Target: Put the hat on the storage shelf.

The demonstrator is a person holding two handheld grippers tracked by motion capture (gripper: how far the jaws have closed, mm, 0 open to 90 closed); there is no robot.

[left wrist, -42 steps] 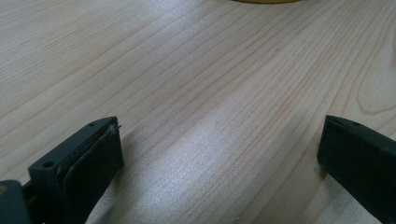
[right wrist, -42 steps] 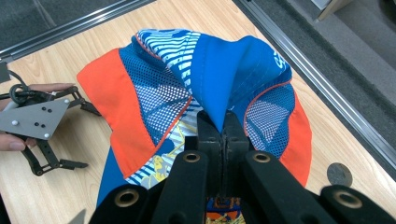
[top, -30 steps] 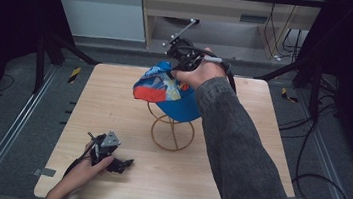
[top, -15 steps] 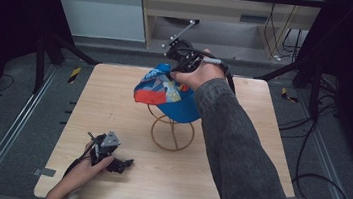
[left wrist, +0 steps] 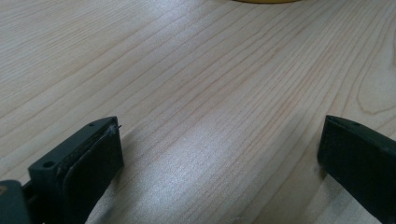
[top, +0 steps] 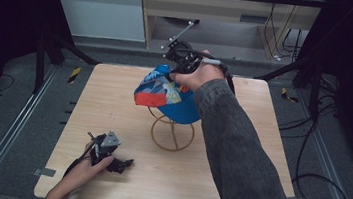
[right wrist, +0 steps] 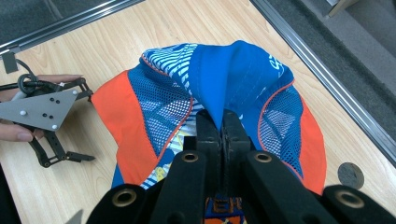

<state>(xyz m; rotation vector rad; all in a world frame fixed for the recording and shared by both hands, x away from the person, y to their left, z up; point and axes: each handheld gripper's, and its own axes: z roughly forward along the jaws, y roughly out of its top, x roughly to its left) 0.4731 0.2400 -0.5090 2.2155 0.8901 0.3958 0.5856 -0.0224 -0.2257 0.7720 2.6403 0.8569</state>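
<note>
The cap (top: pixel 167 96) is held over the wire stand (top: pixel 172 131) at the table's (top: pixel 114 97) middle, its blue fold pinched in the closed right gripper (right wrist: pixel 222 133) directly above, while the left gripper (top: pixel 118 163) is rested open, empty, near the front-left corner.

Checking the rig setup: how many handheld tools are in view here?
2. The left tool rests open at the table's near-left corner; the right tool is pinching the blue-and-orange cap over the wire stand.

Showing matt mesh cloth on the cap (right wrist: pixel 205 88), pale smooth wood grain on the table (left wrist: pixel 196 93), thin wire in the stand (top: pixel 172 134) at six o'clock.
</note>
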